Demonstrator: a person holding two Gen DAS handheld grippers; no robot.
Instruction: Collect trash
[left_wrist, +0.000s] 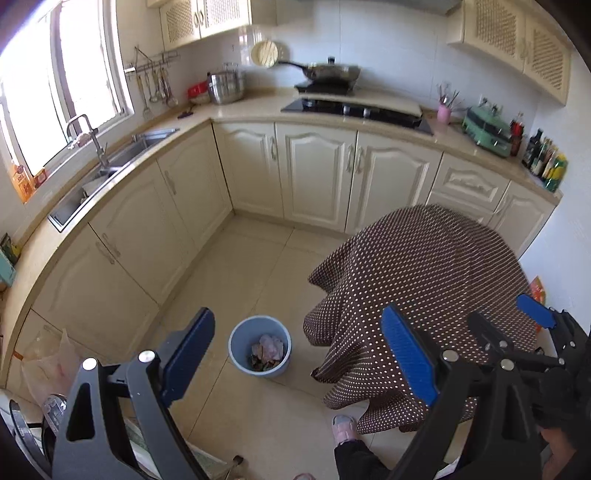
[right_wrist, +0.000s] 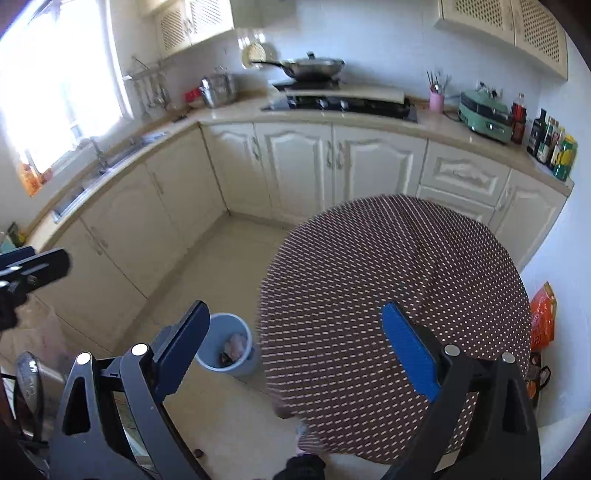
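Blue bin (left_wrist: 259, 346) on tile holds crumpled pinkish trash (left_wrist: 268, 350).

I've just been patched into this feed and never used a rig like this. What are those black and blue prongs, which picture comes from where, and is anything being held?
The prongs are two-finger grippers that a person holds, one in each hand; there is no robot arm. Each picture comes from a camera on one gripper, looking forward along its fingers. The left gripper is open and holds nothing; the right gripper is the same. The right one also shows at the edge of the left view. Both look down into a kitchen. On the floor stands a blue bin with crumpled trash inside. Beside it is a table under a brown dotted cloth, with nothing visible on top.
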